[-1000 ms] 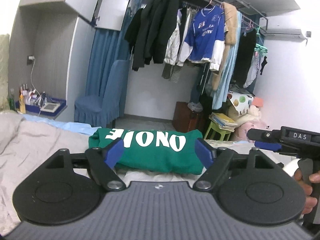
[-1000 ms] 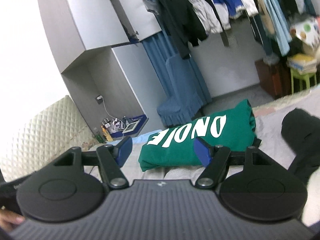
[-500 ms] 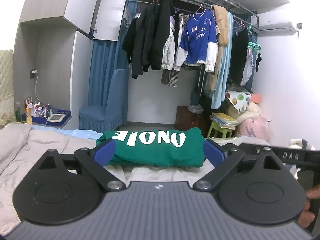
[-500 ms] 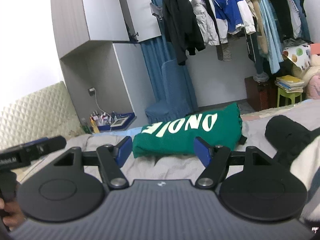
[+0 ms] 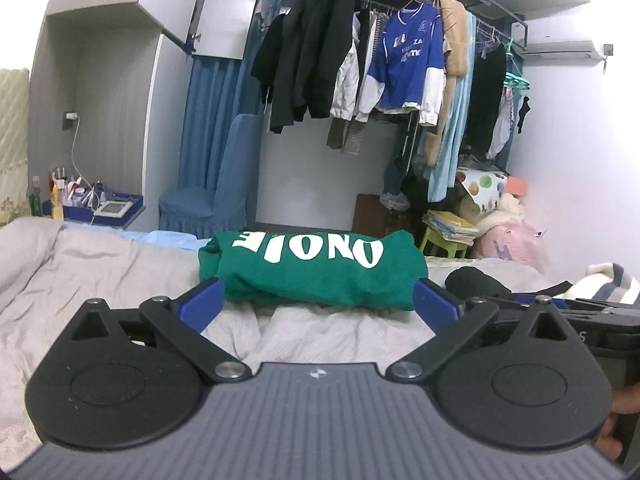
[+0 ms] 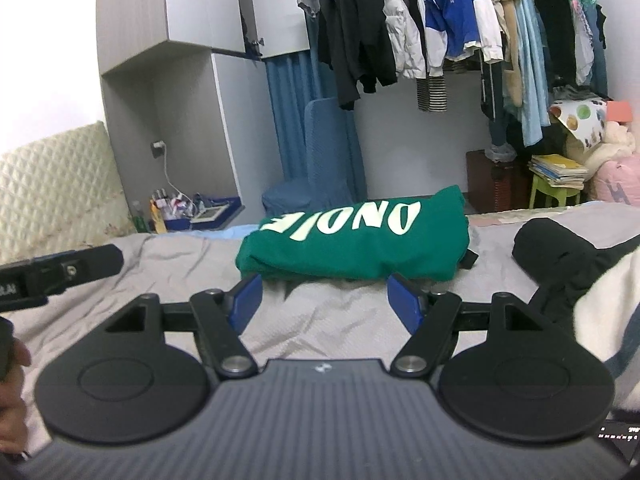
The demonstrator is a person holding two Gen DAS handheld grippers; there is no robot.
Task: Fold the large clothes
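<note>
- Green sweatshirt (image 5: 316,270) folded into a thick bundle, lying on the grey bedsheet (image 5: 100,280) toward the far edge of the bed, white letters upside down on its top face.
- Far left, beyond the bed: blue tray (image 5: 100,208) crowded with small bottles and cables, below a wall socket.
- Blue-covered chair (image 5: 216,196) behind the bundle, in front of a blue curtain.
- Left tongs (image 5: 318,306) spread very wide, having just been opening; blue pads level with the two ends of the bundle's near edge, nothing pressed between them, contact with the cloth hard to judge.
- Right tongs (image 6: 326,298) at a middling spread, empty, pads just short of the bundle's near edge with bare sheet between them.
- Black garment (image 6: 560,256) heaped on the bed right of the bundle, a white and striped cloth (image 5: 608,280) just beyond it.
- Above and behind: rail of hanging clothes, among them a blue and white jersey (image 5: 408,60).
- Far right: green stool (image 6: 554,196) stacked with books.
</note>
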